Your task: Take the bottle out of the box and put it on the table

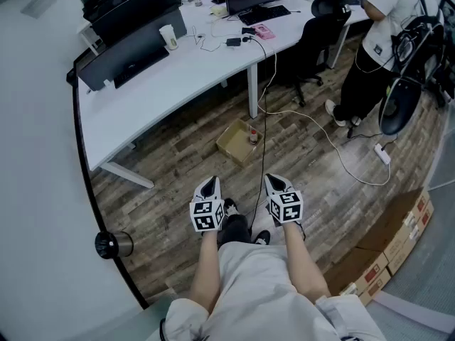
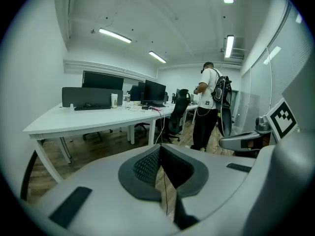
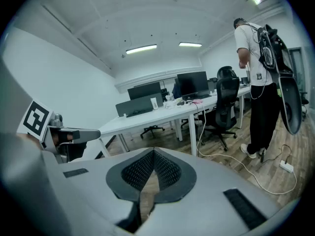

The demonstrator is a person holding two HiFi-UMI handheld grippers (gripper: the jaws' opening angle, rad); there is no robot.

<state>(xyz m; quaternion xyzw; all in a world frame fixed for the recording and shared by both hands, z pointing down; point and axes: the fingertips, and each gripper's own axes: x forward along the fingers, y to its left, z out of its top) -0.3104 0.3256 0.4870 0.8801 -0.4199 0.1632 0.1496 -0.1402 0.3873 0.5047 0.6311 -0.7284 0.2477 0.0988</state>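
In the head view an open cardboard box [image 1: 236, 143] lies on the wooden floor near a leg of the white table [image 1: 163, 84]. A small bottle [image 1: 253, 135] with a dark cap stands inside its right end. My left gripper [image 1: 208, 182] and right gripper [image 1: 274, 180] are held side by side in front of the person's legs, short of the box, both pointing toward it. The left gripper [image 2: 158, 149] has its pads together and holds nothing. The right gripper [image 3: 153, 152] is likewise shut and empty. Box and bottle are hidden in both gripper views.
Monitors, a keyboard and a paper cup [image 1: 169, 37] sit on the table. A person [image 1: 380, 27] stands at the far right beside a black office chair [image 1: 318, 30]. A white cable [image 1: 334, 148] and power strip cross the floor. Stacked cartons [image 1: 398, 240] stand at the lower right.
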